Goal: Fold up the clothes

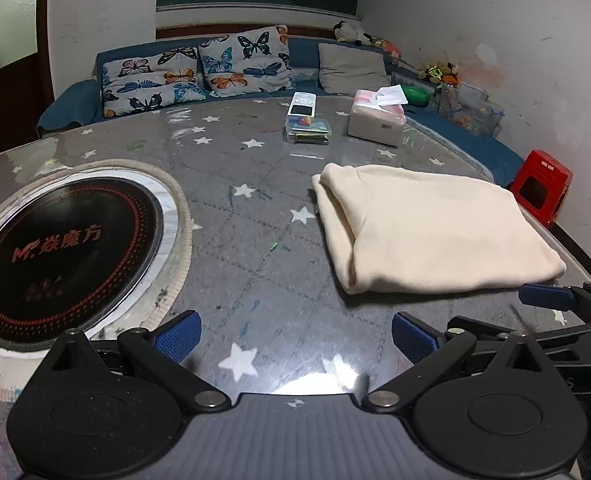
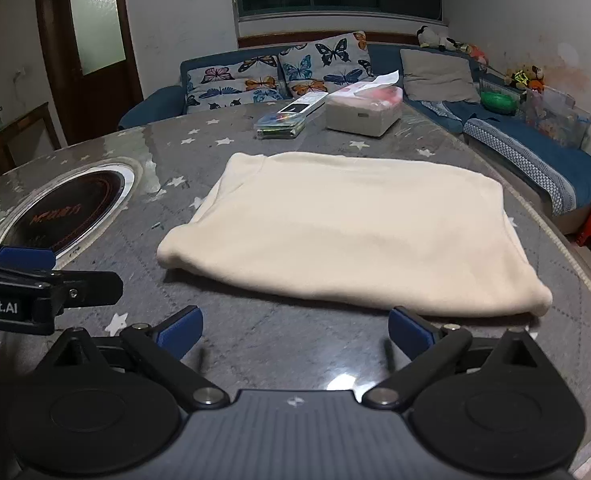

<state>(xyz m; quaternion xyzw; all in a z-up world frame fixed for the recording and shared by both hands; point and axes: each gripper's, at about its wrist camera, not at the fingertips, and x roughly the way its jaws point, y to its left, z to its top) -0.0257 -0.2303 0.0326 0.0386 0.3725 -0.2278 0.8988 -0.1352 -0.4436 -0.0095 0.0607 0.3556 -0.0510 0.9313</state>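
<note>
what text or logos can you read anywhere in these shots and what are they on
"Robot.AI", first letter cut off by the frame edge: on the left gripper body, seen in the right wrist view.
"Mr." plus Chinese characters, roughly "焱魔方", blurred: on the round cooktop set in the table.
Remote control markings: too small to read.

A cream, soft fleece garment point(image 2: 351, 232) is lying folded into a flat rectangle. It is resting well right of the round black inset cooktop point(image 2: 71, 210).

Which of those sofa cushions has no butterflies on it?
The plain grey cushion, the one furthest right on the blue sofa. The two cushions left of it are printed with coloured butterflies.
</note>
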